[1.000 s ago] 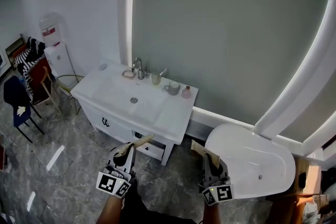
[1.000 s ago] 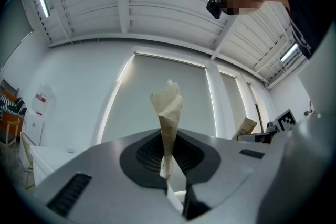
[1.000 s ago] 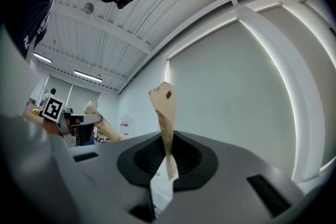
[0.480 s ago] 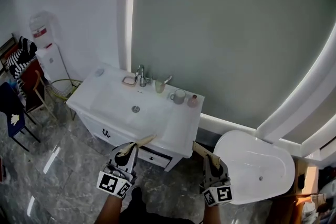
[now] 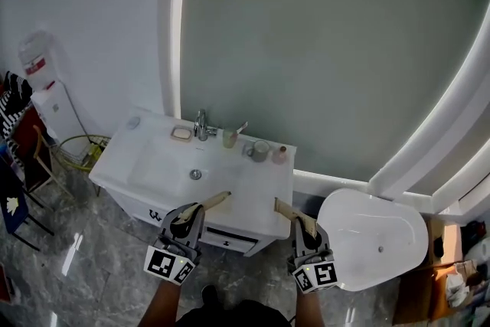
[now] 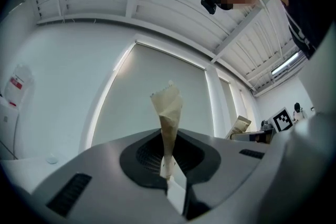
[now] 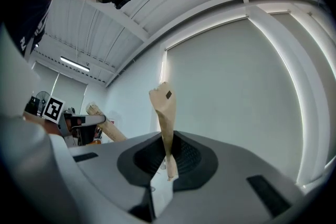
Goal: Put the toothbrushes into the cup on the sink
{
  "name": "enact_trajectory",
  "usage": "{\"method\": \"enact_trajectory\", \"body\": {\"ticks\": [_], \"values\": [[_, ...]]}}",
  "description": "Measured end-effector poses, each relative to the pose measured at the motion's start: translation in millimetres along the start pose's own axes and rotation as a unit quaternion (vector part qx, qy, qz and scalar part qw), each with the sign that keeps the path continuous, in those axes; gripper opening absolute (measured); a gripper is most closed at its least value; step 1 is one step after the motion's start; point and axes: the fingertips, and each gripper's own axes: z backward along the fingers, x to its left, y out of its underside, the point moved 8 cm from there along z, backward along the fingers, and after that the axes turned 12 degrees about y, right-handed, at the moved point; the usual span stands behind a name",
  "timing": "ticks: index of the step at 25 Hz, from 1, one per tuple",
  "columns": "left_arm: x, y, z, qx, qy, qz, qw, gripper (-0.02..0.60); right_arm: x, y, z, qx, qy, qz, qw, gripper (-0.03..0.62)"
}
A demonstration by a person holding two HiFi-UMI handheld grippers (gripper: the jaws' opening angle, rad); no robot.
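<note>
Toothbrush (image 5: 240, 127), seen only as a thin pale stick at this distance, is leaning out of a small, pale, straight-sided cup (image 5: 228, 138). The cup is standing at the back edge of a glossy white sink (image 5: 157, 165), just right of a shiny metal faucet (image 5: 201, 123). A flat, rounded soap dish (image 5: 181, 133) is sitting to the left of the faucet. To the right of the cup, a grey mug (image 5: 261, 152) with a handle and a little pink bottle (image 5: 281, 155) are lined up along the same edge. The sink is forming a smooth rectangular worktop with a shallow basin and a round drain, resting on a white cabinet.

Nearer the camera, the left gripper (image 5: 223, 196) and the right gripper (image 5: 279, 203) are hovering in front of the worktop, well apart from the cup. Each is ending in beige, tape-wrapped jaws that are pressed together with nothing between them, and each is carrying a cube with black-and-white square markers.

Right of the sink, a smooth white oval tub (image 5: 375, 237) is standing on a polished grey stone floor (image 5: 84, 272). Behind everything, a matte grey-green wall (image 5: 321, 50) is being framed by glowing white light strips.
</note>
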Motion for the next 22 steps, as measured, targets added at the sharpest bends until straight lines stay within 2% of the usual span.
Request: {"method": "enact_trajectory", "body": {"ticks": [7, 22], "values": [[24, 4, -10, -0.010, 0.004, 0.009, 0.9999, 0.044, 13, -4, -23, -0.001, -0.001, 0.006, 1.000, 0.048], [17, 12, -36, -0.004, 0.026, 0.010, 0.9996, 0.044, -1, 7, -32, 0.007, 0.006, -0.001, 1.000, 0.048]]}}
